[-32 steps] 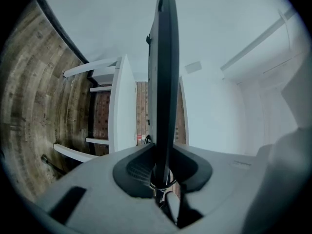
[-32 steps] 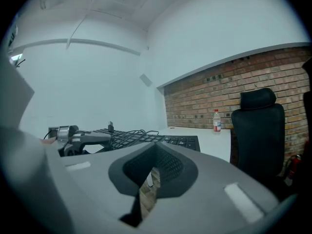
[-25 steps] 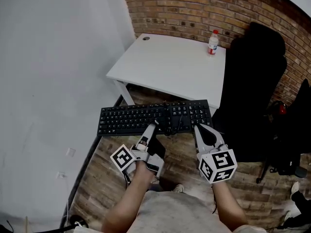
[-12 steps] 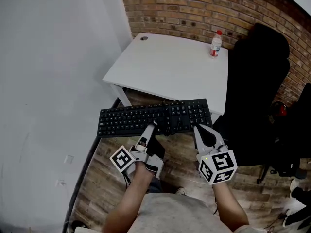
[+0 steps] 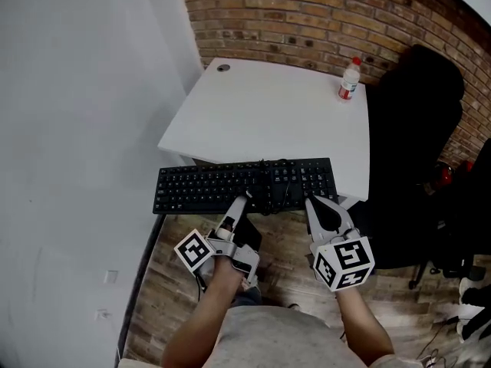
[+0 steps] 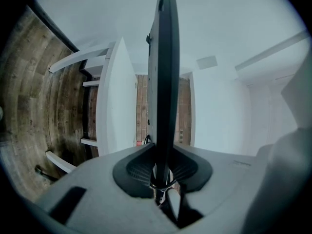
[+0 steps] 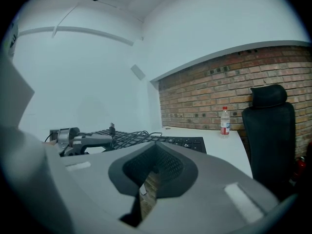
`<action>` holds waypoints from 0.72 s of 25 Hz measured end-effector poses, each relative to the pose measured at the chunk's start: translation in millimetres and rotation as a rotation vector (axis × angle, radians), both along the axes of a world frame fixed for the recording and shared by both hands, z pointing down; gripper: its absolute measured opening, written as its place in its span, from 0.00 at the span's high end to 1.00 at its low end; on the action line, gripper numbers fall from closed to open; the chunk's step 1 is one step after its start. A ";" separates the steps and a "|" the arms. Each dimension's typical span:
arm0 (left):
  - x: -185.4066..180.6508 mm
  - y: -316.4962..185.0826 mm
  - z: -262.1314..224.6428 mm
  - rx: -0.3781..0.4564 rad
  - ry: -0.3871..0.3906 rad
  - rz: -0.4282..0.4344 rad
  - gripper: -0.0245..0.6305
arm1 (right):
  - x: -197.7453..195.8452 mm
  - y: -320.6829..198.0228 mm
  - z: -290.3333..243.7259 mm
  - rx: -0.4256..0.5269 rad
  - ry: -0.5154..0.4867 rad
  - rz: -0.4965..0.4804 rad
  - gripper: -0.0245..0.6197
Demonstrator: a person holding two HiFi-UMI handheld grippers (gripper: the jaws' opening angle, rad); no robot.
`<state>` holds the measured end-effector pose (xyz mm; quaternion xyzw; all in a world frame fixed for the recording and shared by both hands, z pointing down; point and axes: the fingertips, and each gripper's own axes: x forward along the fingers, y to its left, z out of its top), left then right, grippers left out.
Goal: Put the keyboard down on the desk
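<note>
Currently the black keyboard (image 5: 245,186) is held above the white desk's (image 5: 268,121) near edge, its front rim clamped between the left gripper's (image 5: 242,202) jaws. The right gripper (image 5: 313,203) sits just beside that rim, jaws together, holding nothing.

Black keyboard (image 5: 244,187) at desk (image 5: 268,113) edge — left gripper (image 5: 239,203) on its near rim.

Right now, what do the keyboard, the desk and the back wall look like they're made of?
Keyboard: black plastic, matt, with moulded keys. Desk: smooth white top, likely laminate or painted board; the surface alone doesn't settle it. Back wall: bare red brick, mortar joints showing.
</note>
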<state>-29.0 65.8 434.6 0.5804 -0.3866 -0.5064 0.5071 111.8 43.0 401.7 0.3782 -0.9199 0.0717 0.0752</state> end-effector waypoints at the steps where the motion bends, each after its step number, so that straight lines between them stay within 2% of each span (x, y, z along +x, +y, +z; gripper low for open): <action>1: -3.1 -4.0 0.0 0.000 0.001 0.005 0.86 | -3.8 -3.2 0.3 -0.003 0.002 0.002 0.96; 18: -96.8 -84.4 -1.5 -0.014 0.048 0.111 0.86 | -100.2 -65.7 -6.1 -0.020 0.050 0.099 0.96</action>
